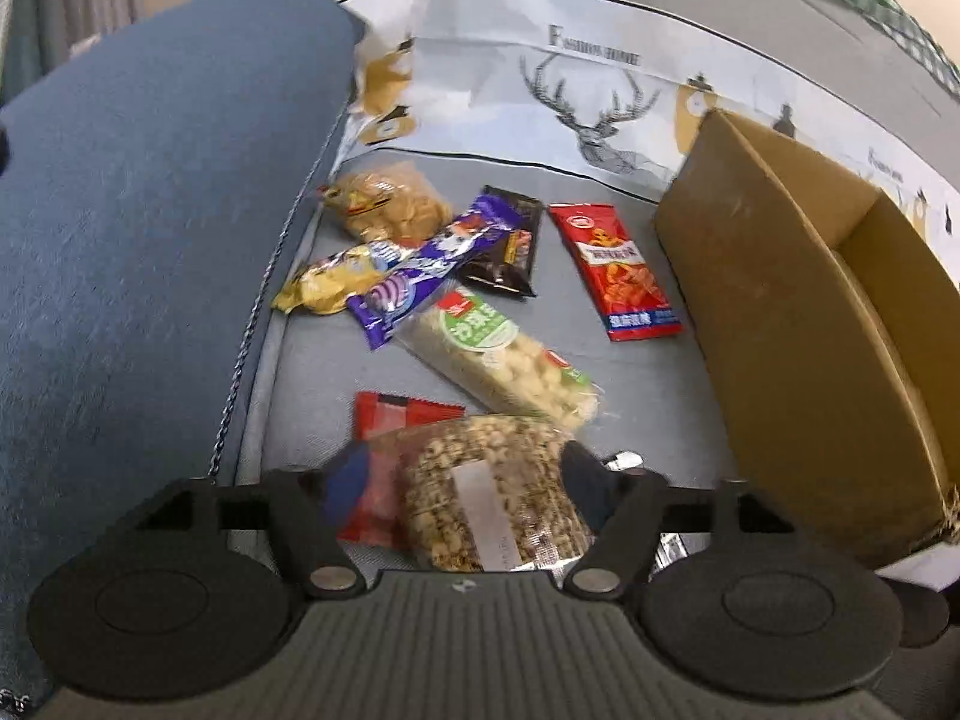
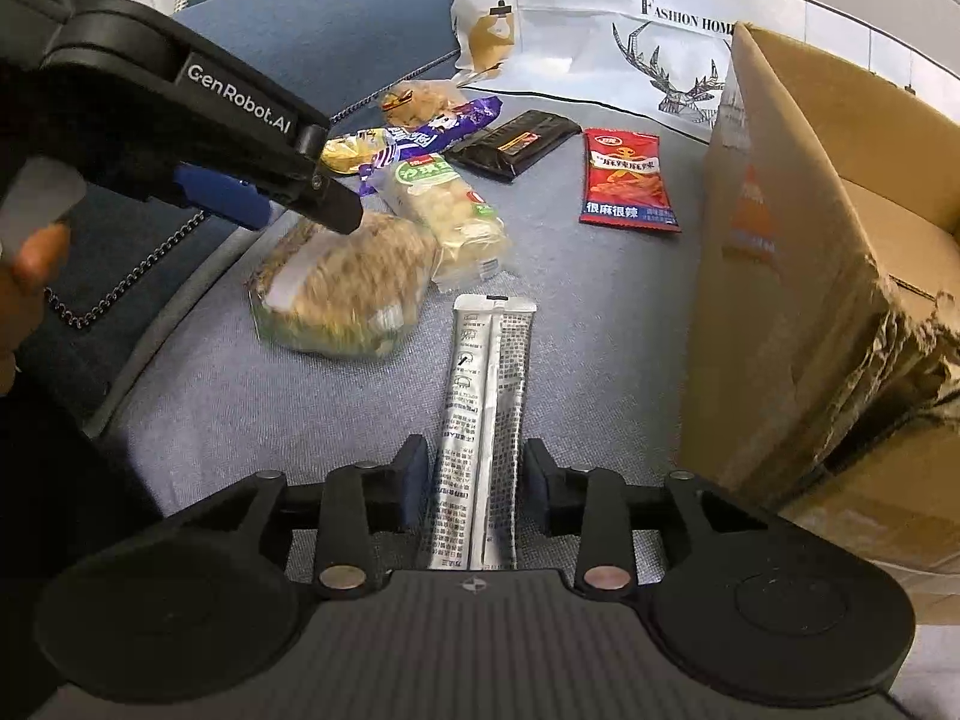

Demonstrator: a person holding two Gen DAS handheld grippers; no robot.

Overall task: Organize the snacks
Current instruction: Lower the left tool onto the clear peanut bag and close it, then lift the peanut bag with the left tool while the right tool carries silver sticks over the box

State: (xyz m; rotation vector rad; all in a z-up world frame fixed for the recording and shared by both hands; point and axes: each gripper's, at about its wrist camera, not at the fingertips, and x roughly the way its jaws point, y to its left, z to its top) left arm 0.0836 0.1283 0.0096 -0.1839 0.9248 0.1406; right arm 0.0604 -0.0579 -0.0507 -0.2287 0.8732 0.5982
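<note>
Silver foil sachet (image 2: 483,420) lies between right jaws, unclamped; left jaws apart over grain bag (image 1: 492,492).

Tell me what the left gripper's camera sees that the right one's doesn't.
Only the left view shows the small red packet beside the grain bag.

Only the right view shows the silver sachet between the right gripper's fingers, and the left gripper from outside.

Both show the grain bag, the red chili packet, the black packet and the cardboard box.

A blue cushion (image 1: 150,228) with a chain trim (image 1: 252,324) sits beside a white cloth (image 1: 480,96) with a deer picture (image 1: 594,114).
</note>
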